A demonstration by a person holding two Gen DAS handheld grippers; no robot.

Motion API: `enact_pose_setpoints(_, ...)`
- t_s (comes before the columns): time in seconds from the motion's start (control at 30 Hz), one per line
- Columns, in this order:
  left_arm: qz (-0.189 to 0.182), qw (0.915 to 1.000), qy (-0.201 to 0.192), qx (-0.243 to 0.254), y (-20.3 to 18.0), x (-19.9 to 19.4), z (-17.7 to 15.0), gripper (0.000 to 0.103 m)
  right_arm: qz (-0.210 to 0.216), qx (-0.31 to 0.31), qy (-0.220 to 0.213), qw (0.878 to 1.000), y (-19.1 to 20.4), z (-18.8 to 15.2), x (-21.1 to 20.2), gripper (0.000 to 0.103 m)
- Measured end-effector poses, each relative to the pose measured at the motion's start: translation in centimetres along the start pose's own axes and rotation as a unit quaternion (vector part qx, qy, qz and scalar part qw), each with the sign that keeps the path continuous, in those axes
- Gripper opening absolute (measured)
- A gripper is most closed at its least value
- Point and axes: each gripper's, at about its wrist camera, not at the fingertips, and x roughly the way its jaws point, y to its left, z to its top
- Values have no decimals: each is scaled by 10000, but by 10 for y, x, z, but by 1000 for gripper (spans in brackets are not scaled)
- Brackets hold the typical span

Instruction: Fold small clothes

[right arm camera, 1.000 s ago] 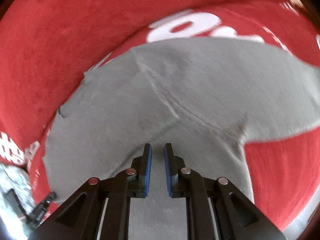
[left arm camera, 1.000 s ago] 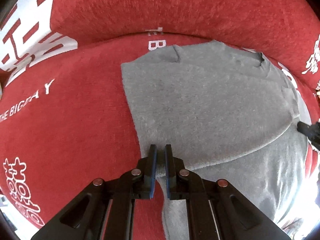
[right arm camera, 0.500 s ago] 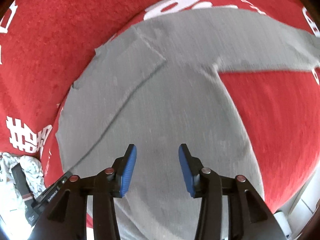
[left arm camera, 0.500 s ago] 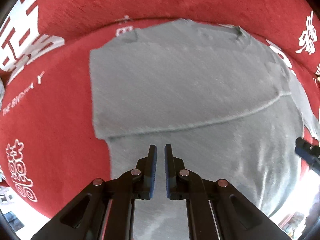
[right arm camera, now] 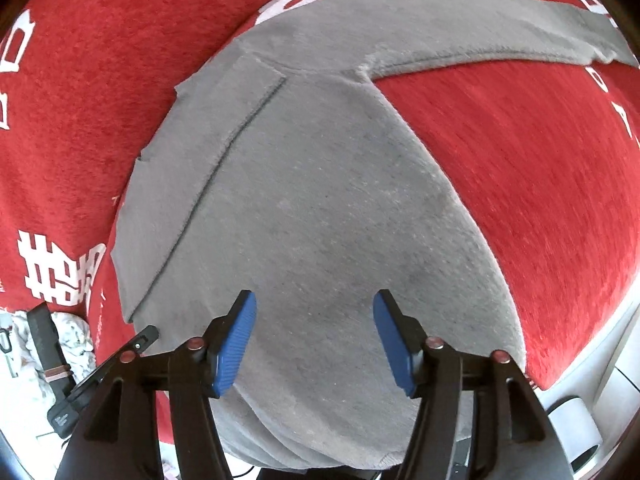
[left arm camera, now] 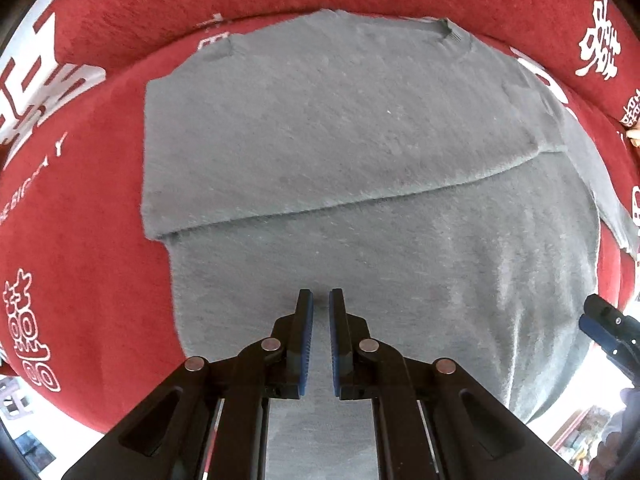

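Note:
A grey sweater point(left arm camera: 360, 140) lies flat on a red blanket point(left arm camera: 80, 240), with one side folded over so that the flap's edge crosses its body. My left gripper point(left arm camera: 321, 304) hovers over the lower body of the sweater, shut, with nothing between its pads. In the right wrist view the sweater point(right arm camera: 320, 200) fills the middle and one sleeve point(right arm camera: 480, 28) stretches out to the right. My right gripper point(right arm camera: 314, 304) is over the sweater near its hem; its jaws are opening and nothing is between them. Its tip also shows at the right edge of the left wrist view as the right gripper point(left arm camera: 604, 328).
The red blanket point(right arm camera: 540, 160) bears white characters and letters. It ends at the lower right, where a white roll point(right arm camera: 572, 416) stands below. A crumpled white cloth point(right arm camera: 76, 336) with a dark strap lies at the lower left, past the blanket's edge.
Both grippers have drawn back across the sweater, away from the folded flap and toward its hem. The right gripper's jaws have gone from nearly shut to wide apart. The left stays shut.

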Motion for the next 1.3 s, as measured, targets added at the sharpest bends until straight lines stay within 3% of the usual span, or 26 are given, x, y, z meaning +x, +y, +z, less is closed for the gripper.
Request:
enact_pose_setpoints(0.03,-5,10000,16,-14,-2,1,0,16,6,8,13,10000,-2,1,0,65)
enact_pose_setpoints(0.07,-16,10000,39,-36,-4,1,1,68,24,4,20,10000,-3,3,0,65)
enact_pose_setpoints(0.1,-23,10000,51,-65,-7,0,2,101,51,-10,25,10000,-4,5,0,65)
enact_pose_setpoints(0.17,58,9996,-262,-76,-14,-1,6,102,63,-16,45,10000,-8,10,-1,65)
enact_pose_setpoints(0.23,219,9992,-317,65,-25,3,11,102,155,-6,64,9999,-12,18,-3,65)
enact_pose_setpoints(0.33,473,9980,-391,117,-42,13,21,102,272,-11,57,9996,-21,31,-7,83)
enact_pose_setpoints(0.4,515,9978,-411,85,-52,20,28,102,324,0,32,9995,-28,42,-12,83)
enact_pose_setpoints(0.6,218,9997,-60,-18,-83,58,50,102,332,329,-241,9986,-78,83,-37,82)
enact_pose_setpoints(0.77,-58,9995,16,315,-127,87,58,102,263,1082,-643,9917,-146,118,-60,82)
enact_pose_setpoints(0.93,-224,9978,-40,615,-169,112,57,102,272,2187,-1148,9686,-226,145,-79,83)
enact_pose_setpoints(1.03,-233,9975,-25,666,-180,128,56,102,569,2861,-1236,9485,-266,155,-76,82)
enact_pose_setpoints(1.3,-292,9968,-9,744,-201,165,48,102,1172,3484,-1515,9176,-295,186,-69,82)
